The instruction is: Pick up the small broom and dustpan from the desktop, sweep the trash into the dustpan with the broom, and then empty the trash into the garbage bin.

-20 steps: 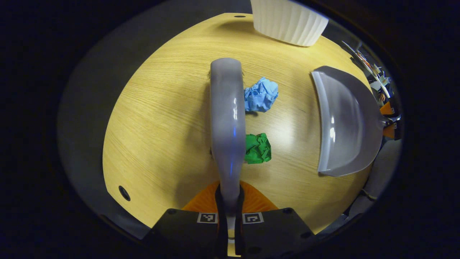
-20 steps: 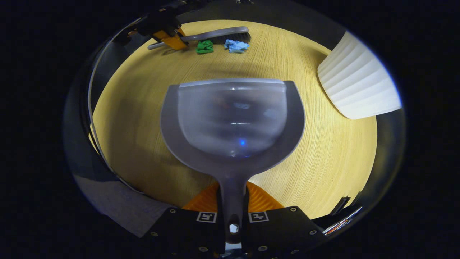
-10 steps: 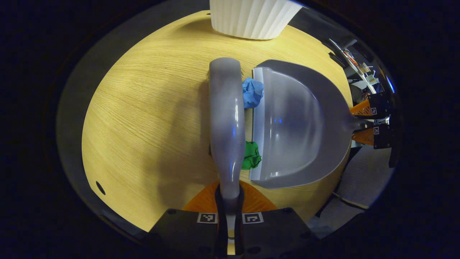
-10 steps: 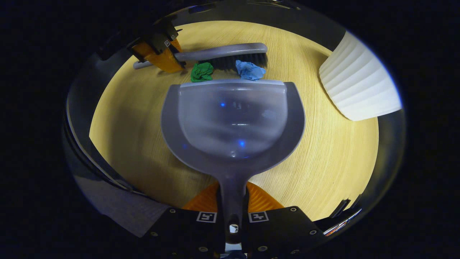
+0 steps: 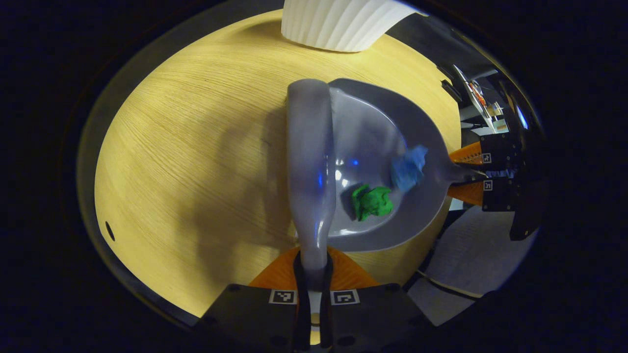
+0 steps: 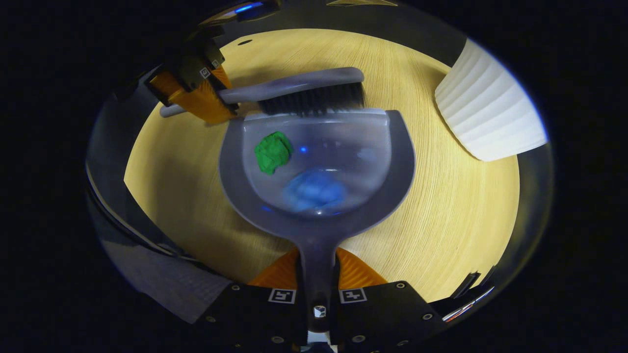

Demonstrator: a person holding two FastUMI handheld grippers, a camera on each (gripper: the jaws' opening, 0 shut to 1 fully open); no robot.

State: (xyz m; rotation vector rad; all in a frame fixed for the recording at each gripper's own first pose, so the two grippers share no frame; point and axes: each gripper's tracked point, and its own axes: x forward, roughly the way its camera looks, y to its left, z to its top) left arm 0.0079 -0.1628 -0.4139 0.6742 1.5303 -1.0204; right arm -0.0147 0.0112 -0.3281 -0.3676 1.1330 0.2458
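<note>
Both paper wads have gone from the tabletop at the dustpan's lip, where they sat 0.5 s ago, into the pan. Green wad (image 6: 273, 152) lies in the bowl on the side nearer the broom's handle; blue wad (image 6: 314, 190), blurred, sits deeper, toward the pan's handle. Dustpan (image 6: 398, 162) rests on the wooden desktop (image 6: 466, 215), handle clamped between the right gripper (image 6: 318, 294) fingers. Broom (image 6: 294, 88) lies crosswise at the pan's front edge, bristles touching the lip; left gripper (image 5: 313, 289) closed on its handle.

Writing: none legible. Small square black-and-white marker tags on both gripper bodies, no text or brand.

View differences: right gripper view gives the bristles, which the left gripper view hides under the broom's back (image 5: 309, 157). Left gripper view looks down along the broom, w/ pan (image 5: 422, 142) to its right, green wad (image 5: 373, 201), blue wad (image 5: 408, 166), and the right gripper (image 5: 468, 174) farther off at the pan handle. White ribbed garbage bin (image 6: 490, 122) stands on the desktop, apart from the pan; also at top of left gripper view (image 5: 338, 24).
</note>
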